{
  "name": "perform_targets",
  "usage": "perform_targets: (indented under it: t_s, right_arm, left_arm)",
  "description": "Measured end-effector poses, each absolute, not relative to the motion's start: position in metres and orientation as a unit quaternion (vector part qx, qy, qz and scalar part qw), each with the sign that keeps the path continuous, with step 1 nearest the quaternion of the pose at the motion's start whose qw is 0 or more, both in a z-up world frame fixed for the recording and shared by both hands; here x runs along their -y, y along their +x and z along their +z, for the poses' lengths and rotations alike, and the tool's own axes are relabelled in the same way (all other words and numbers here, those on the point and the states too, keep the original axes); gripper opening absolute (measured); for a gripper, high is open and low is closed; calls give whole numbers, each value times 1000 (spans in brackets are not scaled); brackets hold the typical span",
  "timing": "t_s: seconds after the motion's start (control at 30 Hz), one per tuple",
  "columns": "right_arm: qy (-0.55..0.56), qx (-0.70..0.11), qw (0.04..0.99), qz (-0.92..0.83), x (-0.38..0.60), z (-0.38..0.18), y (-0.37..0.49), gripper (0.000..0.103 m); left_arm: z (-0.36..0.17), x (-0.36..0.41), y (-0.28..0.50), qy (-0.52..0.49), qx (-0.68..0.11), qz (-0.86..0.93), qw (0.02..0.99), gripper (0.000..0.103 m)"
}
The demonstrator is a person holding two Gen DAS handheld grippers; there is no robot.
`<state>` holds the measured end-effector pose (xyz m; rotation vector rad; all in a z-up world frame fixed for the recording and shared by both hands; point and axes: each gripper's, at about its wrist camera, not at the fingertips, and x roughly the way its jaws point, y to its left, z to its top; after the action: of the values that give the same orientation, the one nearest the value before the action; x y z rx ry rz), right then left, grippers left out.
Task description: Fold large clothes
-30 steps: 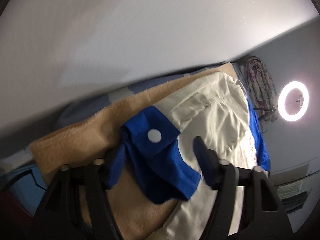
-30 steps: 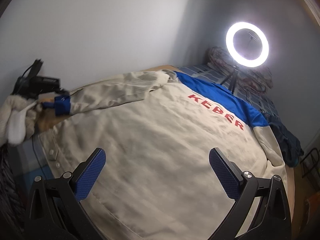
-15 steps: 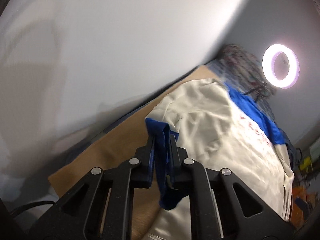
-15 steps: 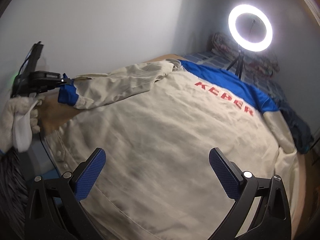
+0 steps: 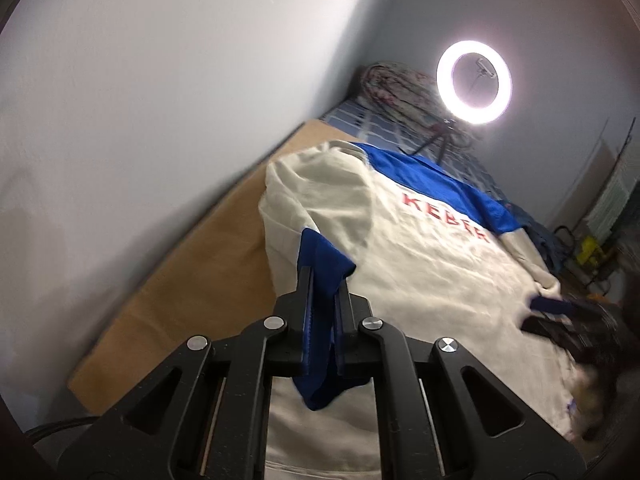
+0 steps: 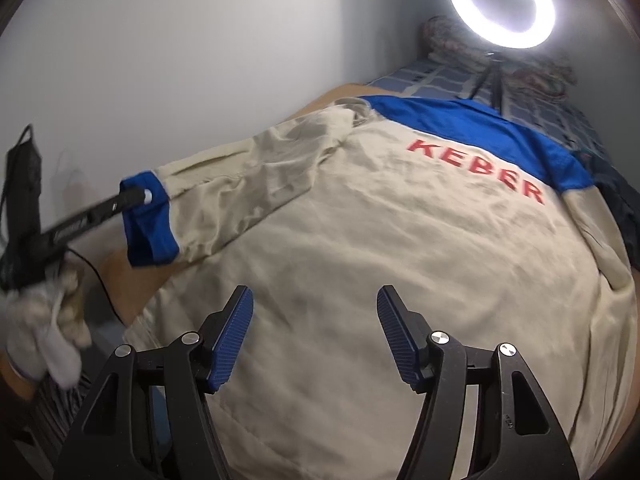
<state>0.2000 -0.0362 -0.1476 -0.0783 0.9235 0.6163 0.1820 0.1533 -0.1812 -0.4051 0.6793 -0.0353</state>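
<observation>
- The bed, with a tan cover, runs along the pale wall and fills the lower and middle frame of both views.
- The cream jacket lies spread back-up across the bed, its blue yoke at upper right above red letters reading KEBER.
- Its left sleeve stretches toward the left edge of the right wrist view, lifted off the bed at its end.
- The ring light glows at upper right on a small tripod, beside a bundle of patterned fabric.
- The left claw is clamped on the sleeve's blue cuff, which hangs down between its fingers at lower centre.
- The right claw has just been narrowing and stands half open over the jacket's lower back; nothing is gripped.
</observation>
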Motion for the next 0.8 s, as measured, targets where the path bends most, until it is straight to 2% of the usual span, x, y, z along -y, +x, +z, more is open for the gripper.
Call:
perform_targets:
  t_s: [0.13, 0.17, 0.3, 0.47, 0.67, 0.7, 0.77, 0.8]
  right_arm:
    - [39, -475, 819, 319, 11, -151, 251, 66]
    - [48, -482, 813, 323, 5, -151, 259, 68]
    - [71, -502, 792, 340, -42, -158, 297, 69]
    - [67, -526, 767, 362, -99, -168, 321, 69]
    - [0, -540, 771, 337, -152, -184, 338, 68]
    - [-2, -543, 770, 336, -154, -189, 338, 64]
    - [10, -557, 759, 337, -152, -197, 340, 20]
    - [29, -567, 751, 338, -147, -202, 342, 12]
  left_arm:
    - [-182, -139, 179, -199, -336, -46, 920, 4]
    - [-181, -134, 178, -195, -335, -51, 921, 4]
    - [-181, -120, 179, -179, -334, -64, 923, 4]
    - [-185, -115, 174, -171, -340, -76, 921, 3]
    - [-182, -118, 172, -168, -341, -83, 921, 3]
    - [-181, -117, 171, -167, -341, -84, 921, 2]
    - [-181, -116, 170, -166, -342, -89, 921, 2]
    - [-181, -117, 170, -166, -344, -91, 920, 2]
